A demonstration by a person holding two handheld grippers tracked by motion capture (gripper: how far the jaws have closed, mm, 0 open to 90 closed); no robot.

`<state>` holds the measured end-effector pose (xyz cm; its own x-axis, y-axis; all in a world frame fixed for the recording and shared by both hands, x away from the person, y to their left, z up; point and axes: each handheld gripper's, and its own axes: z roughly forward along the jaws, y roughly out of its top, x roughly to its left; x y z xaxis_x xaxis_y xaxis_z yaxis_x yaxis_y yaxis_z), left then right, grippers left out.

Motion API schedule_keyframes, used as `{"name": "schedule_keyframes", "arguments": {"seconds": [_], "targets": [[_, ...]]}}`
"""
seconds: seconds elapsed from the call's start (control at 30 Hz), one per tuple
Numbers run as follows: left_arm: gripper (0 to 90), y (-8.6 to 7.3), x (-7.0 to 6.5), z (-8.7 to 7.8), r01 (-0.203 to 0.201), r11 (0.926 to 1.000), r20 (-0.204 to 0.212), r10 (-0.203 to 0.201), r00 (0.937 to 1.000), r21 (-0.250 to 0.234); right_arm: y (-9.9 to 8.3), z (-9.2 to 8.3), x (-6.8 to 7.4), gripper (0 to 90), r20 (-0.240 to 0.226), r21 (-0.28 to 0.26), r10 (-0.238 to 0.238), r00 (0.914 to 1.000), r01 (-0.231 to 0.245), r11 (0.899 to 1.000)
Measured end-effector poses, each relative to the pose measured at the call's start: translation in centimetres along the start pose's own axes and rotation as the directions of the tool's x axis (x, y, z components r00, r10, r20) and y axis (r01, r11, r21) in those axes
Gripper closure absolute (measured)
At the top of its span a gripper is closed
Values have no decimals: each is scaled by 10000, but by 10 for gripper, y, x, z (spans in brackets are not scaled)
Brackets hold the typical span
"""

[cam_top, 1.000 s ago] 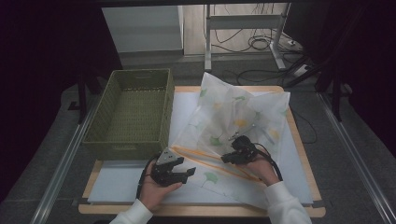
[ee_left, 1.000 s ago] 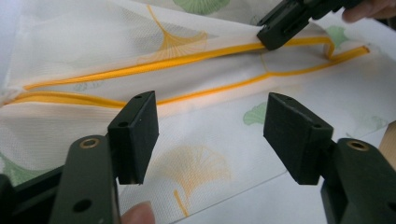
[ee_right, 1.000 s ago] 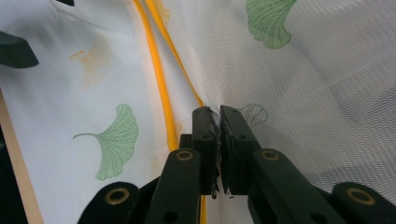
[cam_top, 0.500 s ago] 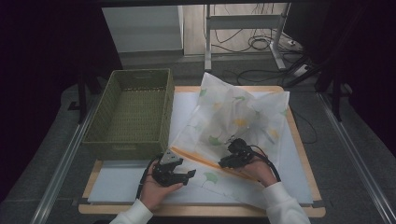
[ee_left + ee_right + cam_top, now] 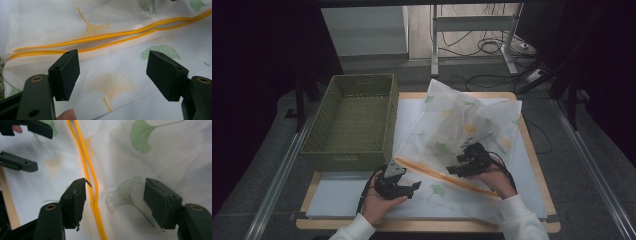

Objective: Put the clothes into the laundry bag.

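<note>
High view: a white mesh laundry bag printed with ginkgo leaves lies spread on the tabletop, with a green woven basket at its 9 o'clock. The bag's orange zipper runs as a long line from about 10 o'clock down to 4 o'clock, between the two hands. The left tool sits at the zipper's near-left end, the right tool beside its middle, on the far side.

Left gripper view: the left tool stands wide, its jaws just having opened further, with nothing pinched; mesh lies beneath, and the zipper crosses from 9 to 2 o'clock just beyond the pads.

Right gripper view: the right tool has just sprung wide and grips nothing. The zipper runs from 12 to 6 o'clock, hard by the left pad, so the right hand looks nearer to it. Any coming grab would likely turn on closing across that line, not along it.
</note>
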<state>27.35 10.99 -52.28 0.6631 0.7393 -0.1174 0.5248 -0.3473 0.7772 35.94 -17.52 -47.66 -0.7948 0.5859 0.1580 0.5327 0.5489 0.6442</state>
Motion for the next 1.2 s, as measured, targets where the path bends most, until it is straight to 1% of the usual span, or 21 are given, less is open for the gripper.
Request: {"name": "schedule_keyframes", "arguments": {"seconds": [0.1,0.17,0.23,0.3,0.4,0.47,0.63,0.73,0.77,0.8,0.87,0.93,1.03,1.2], "targets": [[261,-1,0,-1,-39,10000,-12,39,10000,12,-3,-3,1,330,143,-325,-160,9998,164,9993],[260,-1,0,-2,-63,10000,14,63,10000,28,-8,-6,1,330,231,-431,-216,9995,226,9988],[257,-1,2,-2,-118,9999,43,118,9999,55,-16,-9,0,330,375,-517,-158,9992,177,9985],[257,-2,3,-2,-142,9999,34,142,9999,91,-28,-16,-4,330,549,-697,149,9984,-110,9975],[255,-2,3,-3,-136,9999,2,136,9999,107,-42,-26,-12,330,863,-1062,646,9942,-553,9928],[252,-2,2,-2,-211,9997,5,211,9998,128,-53,-33,-16,330,1098,-1308,865,9902,-719,9888],[244,-3,1,1,-362,9987,-16,362,9993,359,-82,-51,-26,330,1428,-1730,1392,9799,-1138,9783],[243,-3,1,3,-358,9984,-55,360,9993,438,-94,-59,-29,317,1501,-1810,1610,9755,-1329,9745],[242,-3,1,3,-358,9984,-55,360,9993,438,-94,-59,-29,317,1501,-1810,1610,9755,-1329,9745],[242,-3,2,3,-343,9984,-83,347,9994,460,-102,-63,-32,315,1534,-1869,1813,9714,-1516,9706],[242,-3,2,4,-312,9983,-142,319,9994,494,-108,-65,-34,313,1640,-1784,1944,9671,-1648,9701],[242,-3,3,6,-292,9981,-173,302,9994,535,-111,-66,-37,312,1684,-1726,2005,9651,-1714,9700],[241,-4,4,7,-363,9973,-232,379,9990,634,-112,-65,-40,311,1705,-1694,1970,9655,-1683,9711],[241,-4,3,9,-354,9970,-310,376,9988,692,-110,-63,-38,308,1620,-1568,1775,9707,-1523,9758]]}}
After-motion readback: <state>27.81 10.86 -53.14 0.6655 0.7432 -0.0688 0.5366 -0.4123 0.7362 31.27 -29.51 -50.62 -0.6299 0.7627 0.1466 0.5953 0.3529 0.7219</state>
